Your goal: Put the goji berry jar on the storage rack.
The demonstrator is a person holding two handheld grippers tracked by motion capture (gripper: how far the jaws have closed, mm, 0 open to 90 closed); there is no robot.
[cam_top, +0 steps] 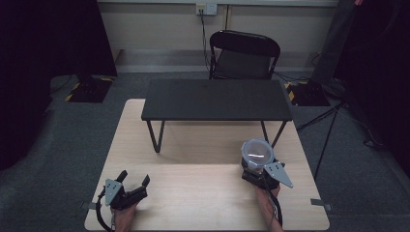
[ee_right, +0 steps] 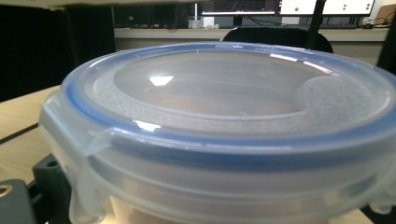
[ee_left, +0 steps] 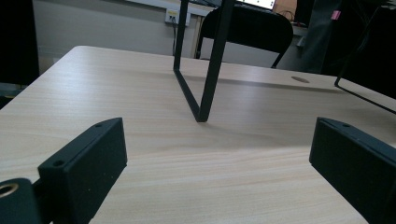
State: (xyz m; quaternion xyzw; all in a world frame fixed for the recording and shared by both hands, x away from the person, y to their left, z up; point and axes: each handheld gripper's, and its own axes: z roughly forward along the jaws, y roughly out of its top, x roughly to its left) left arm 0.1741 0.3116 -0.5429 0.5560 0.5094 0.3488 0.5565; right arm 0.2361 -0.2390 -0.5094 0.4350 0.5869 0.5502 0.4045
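Clasping lidded container [cam_top: 257, 153], right gripper [cam_top: 261, 170]

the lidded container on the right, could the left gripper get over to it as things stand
Probably yes. The left gripper sits open and empty, and bare table lies between it and the container. But the right gripper already holds the container's near side.

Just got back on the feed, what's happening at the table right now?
A person holds a gripper in each hand at a light wooden table. The right gripper grips a round clear plastic container with a blue-sealed lid, near the right leg of a small black stand. The left gripper is open with nothing between its jaws, low over the table's near left part.
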